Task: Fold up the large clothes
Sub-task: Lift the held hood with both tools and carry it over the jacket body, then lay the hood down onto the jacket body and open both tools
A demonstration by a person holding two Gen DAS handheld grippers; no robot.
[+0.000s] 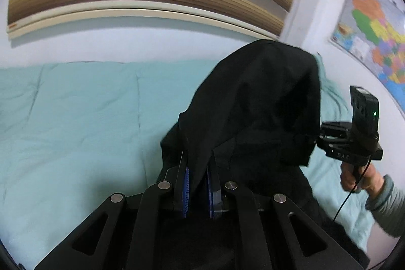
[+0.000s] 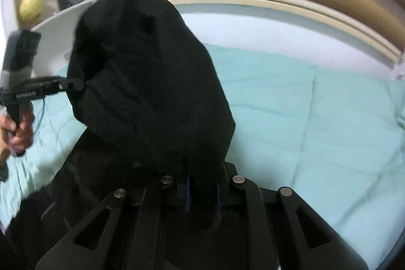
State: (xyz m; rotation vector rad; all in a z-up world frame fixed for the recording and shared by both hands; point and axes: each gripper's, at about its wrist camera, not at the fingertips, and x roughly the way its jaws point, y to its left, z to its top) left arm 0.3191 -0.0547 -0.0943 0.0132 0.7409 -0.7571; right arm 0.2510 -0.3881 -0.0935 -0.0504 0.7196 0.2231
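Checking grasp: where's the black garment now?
Black garment hangs lifted above the teal bedding, pinched between left gripper and right gripper.

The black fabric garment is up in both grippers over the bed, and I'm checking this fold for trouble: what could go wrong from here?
1. The left gripper and right gripper each pinch only a thin edge of the black fabric garment, so it may slip free.
2. The garment billows and bunches between them, so it may land creased on the light teal quilted bedspread.

A mint-green quilted bed (image 1: 76, 118) carries the black garment's (image 1: 253, 98) lower part.
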